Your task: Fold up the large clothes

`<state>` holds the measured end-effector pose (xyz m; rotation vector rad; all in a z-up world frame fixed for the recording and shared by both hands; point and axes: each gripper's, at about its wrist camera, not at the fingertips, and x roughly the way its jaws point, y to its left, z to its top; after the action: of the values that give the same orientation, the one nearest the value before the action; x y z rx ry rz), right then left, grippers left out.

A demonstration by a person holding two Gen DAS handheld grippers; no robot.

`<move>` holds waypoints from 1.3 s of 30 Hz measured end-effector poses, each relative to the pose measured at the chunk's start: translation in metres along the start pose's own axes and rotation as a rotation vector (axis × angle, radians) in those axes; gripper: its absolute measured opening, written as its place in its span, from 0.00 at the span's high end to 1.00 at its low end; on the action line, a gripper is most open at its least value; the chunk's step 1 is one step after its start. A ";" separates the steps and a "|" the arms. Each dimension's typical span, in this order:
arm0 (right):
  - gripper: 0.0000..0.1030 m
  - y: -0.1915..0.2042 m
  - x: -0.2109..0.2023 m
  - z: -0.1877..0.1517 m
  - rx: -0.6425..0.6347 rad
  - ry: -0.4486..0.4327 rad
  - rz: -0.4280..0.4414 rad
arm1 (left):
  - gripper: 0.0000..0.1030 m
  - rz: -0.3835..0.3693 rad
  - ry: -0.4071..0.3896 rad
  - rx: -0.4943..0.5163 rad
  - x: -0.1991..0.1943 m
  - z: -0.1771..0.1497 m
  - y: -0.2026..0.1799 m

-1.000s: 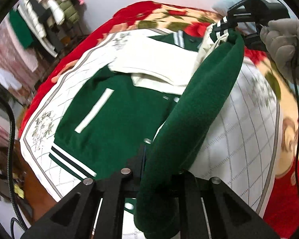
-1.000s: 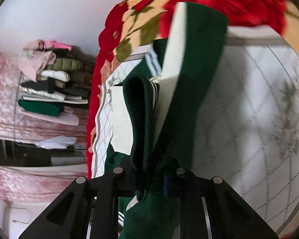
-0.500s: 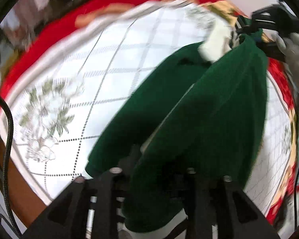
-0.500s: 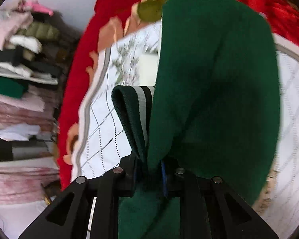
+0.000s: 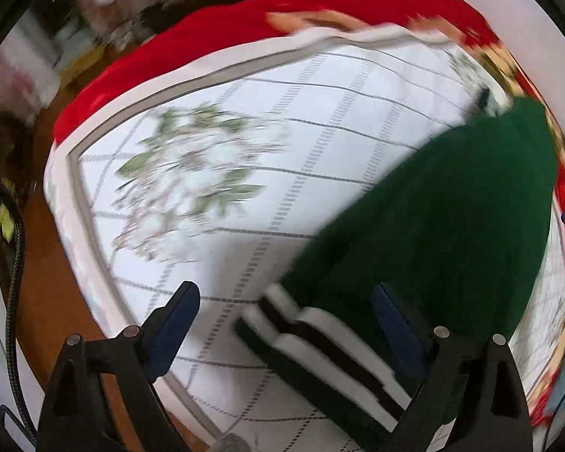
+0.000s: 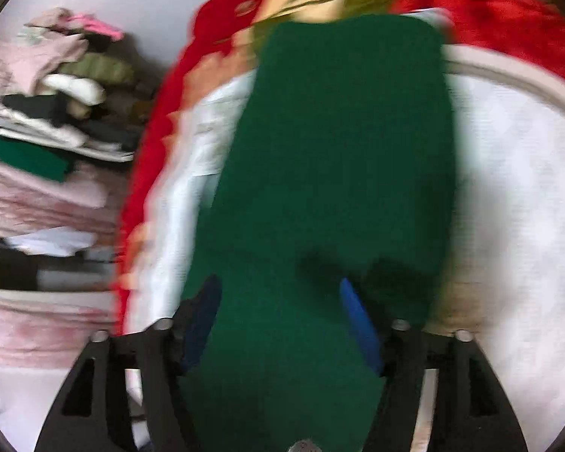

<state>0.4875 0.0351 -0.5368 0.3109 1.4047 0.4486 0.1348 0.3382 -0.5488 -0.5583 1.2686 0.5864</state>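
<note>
Both pairs of fingers have just let go. One second ago the left gripper [image 5: 282, 324] and the right gripper [image 6: 278, 312] were each closed on the green varsity jacket [image 5: 433, 233] and carried it between them; now the blue pads stand wide apart, and the jacket lies between them without being pinched. In the left wrist view its striped hem [image 5: 320, 342] (green, white and black bands) rests on the surface just in front of the open fingers. In the right wrist view the green cloth [image 6: 339, 150] runs forward from between the fingers as one long, flat panel.

I judge that the jacket was folded in half and put down, so this fold is finished. What may remain is a smoothing or one more fold, though the blur hides whether the edges are even.

The jacket lies on a white quilted cover [image 5: 245, 120] with a grid pattern and a flower print, which is spread over a red floral blanket [image 5: 245, 22] on a bed. Beside the bed, against the wall, stands a pile of folded clothes [image 6: 56, 113] in pink, white, olive and green.
</note>
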 end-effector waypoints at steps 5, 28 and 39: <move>0.29 -0.090 0.013 0.004 0.173 0.014 -0.006 | 0.02 0.112 0.051 0.034 0.063 0.014 -0.007; 0.83 -0.172 -0.083 -0.180 0.528 -0.122 0.098 | 0.00 0.178 -0.048 0.077 0.001 0.075 0.015; 0.23 -0.224 -0.164 -0.347 0.557 -0.002 -0.164 | 0.00 0.038 0.003 0.312 -0.011 0.010 -0.111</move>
<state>0.1543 -0.2585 -0.5493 0.6378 1.5235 -0.0878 0.2156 0.2626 -0.5289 -0.2762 1.3444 0.4078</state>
